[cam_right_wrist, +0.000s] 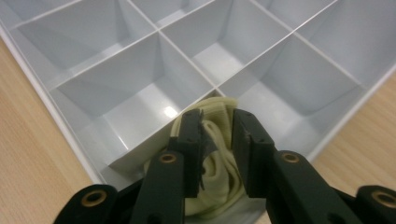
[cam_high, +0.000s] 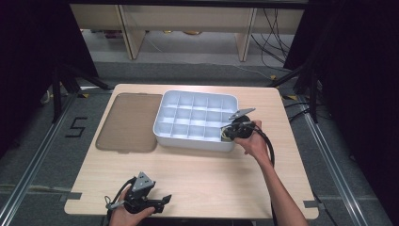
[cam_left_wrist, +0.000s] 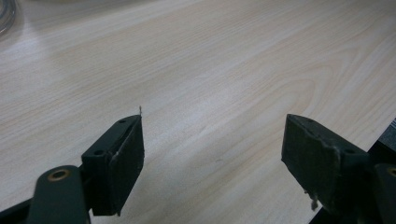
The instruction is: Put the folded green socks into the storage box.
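Taking the white divided tray as our landmark, we start at its left, where a brown see-through lid lies flat on the bench, just beside the tray's left wall. Well in front of the tray, near the bench's front edge, we hold the left hand-held gripper low over bare wood; in the left gripper view its jaws stand spread wide with nothing between them. At the tray's front right corner we hold the right hand-held gripper, tilted down into the corner compartment. Its jaws sit close on either side of a pale yellow folded cloth, which lies in that corner compartment and bulges between the pads.
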The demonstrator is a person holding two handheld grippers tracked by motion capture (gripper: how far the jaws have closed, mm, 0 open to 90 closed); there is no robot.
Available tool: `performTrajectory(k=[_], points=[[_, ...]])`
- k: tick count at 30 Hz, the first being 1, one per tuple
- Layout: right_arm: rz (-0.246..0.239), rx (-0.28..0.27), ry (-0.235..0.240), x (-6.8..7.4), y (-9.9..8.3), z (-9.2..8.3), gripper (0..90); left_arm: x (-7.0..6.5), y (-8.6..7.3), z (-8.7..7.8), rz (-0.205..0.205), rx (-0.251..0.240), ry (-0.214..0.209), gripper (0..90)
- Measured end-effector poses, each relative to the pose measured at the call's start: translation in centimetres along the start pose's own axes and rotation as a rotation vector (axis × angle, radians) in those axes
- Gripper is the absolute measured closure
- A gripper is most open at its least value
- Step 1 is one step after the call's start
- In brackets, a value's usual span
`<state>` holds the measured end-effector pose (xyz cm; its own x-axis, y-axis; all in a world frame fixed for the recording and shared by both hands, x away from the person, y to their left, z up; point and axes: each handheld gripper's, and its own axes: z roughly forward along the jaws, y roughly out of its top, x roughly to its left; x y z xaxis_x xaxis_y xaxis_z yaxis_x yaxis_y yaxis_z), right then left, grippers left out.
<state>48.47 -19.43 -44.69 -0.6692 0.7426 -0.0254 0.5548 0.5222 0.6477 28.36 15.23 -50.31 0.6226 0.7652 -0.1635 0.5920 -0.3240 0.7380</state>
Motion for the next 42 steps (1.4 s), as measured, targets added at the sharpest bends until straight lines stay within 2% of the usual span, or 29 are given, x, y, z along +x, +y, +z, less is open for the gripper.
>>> performTrajectory(k=[2, 4, 6, 10, 11, 16, 18, 19, 20, 25, 26, 27, 28, 30, 31, 34, 37, 42], points=[[-0.003, -0.023, -0.002, -0.2, 0.0, -0.5, 71.5, -0.1, 0.0, 0.0, -0.01, -0.011, 0.003, 20.8], [0.0, -0.08, -0.004, -0.4, -0.1, -0.8, 69.7, 0.0, 0.0, 0.0, -0.005, -0.012, 0.0, 20.8], [0.012, -0.072, 0.0, -0.5, 0.0, -1.6, 67.5, 0.0, 0.0, 0.0, -0.008, -0.016, 0.0, 20.7], [0.025, -0.149, 0.008, -0.5, -0.1, -2.7, 62.9, -0.1, 0.0, 0.0, -0.004, -0.019, 0.002, 20.7], [0.039, -0.162, 0.019, -0.4, 0.0, -3.1, 61.5, -0.1, 0.0, 0.1, -0.005, -0.019, 0.002, 20.8], [0.03, -0.212, 0.028, 0.0, -0.1, -3.6, 52.7, 0.0, 0.0, 0.0, -0.004, -0.022, 0.001, 20.7], [0.024, -0.219, 0.041, 0.2, -0.1, -3.8, 50.2, -0.1, 0.0, 0.0, -0.002, -0.02, 0.002, 20.7], [0.042, -0.224, 0.032, 0.4, -0.2, -3.9, 49.1, -0.1, 0.0, 0.0, -0.002, -0.021, 0.005, 20.7], [0.038, -0.228, 0.031, 0.4, -0.1, -4.0, 48.4, 0.1, 0.0, -0.1, 0.013, -0.006, 0.005, 20.7], [0.036, -0.236, 0.031, 0.7, -0.4, -4.7, 44.5, 0.1, 0.0, 0.0, 0.001, 0.0, 0.012, 20.7], [0.06, -0.243, 0.03, 1.1, -0.5, -4.6, 43.9, 0.1, 0.0, 0.0, 0.001, 0.0, 0.012, 20.7], [0.037, -0.23, 0.035, 1.0, -0.6, -4.7, 43.6, 0.1, 0.0, 0.0, 0.001, 0.0, 0.007, 20.7], [0.038, -0.242, 0.044, 1.0, -0.8, -4.6, 43.3, 0.2, 0.0, -0.1, 0.011, 0.006, 0.001, 20.7], [0.052, -0.243, 0.042, 1.2, -1.0, -4.8, 42.5, 0.2, 0.0, 0.0, -0.003, -0.006, 0.005, 20.7], [0.037, -0.242, 0.042, 1.0, -1.1, -4.9, 41.9, 0.2, 0.0, 0.0, -0.001, -0.002, 0.007, 20.7], [0.059, -0.256, 0.038, 1.4, -1.4, -5.1, 40.7, 0.1, -0.1, 0.0, -0.004, -0.008, 0.0, 20.7], [0.043, -0.252, 0.04, 1.3, -1.6, -5.5, 39.4, 0.1, -0.1, 0.0, -0.004, -0.011, 0.008, 20.7], [0.052, -0.277, 0.069, 1.8, -2.2, -5.8, 38.5, 0.0, 0.0, -0.1, 0.007, -0.005, -0.001, 20.7]])
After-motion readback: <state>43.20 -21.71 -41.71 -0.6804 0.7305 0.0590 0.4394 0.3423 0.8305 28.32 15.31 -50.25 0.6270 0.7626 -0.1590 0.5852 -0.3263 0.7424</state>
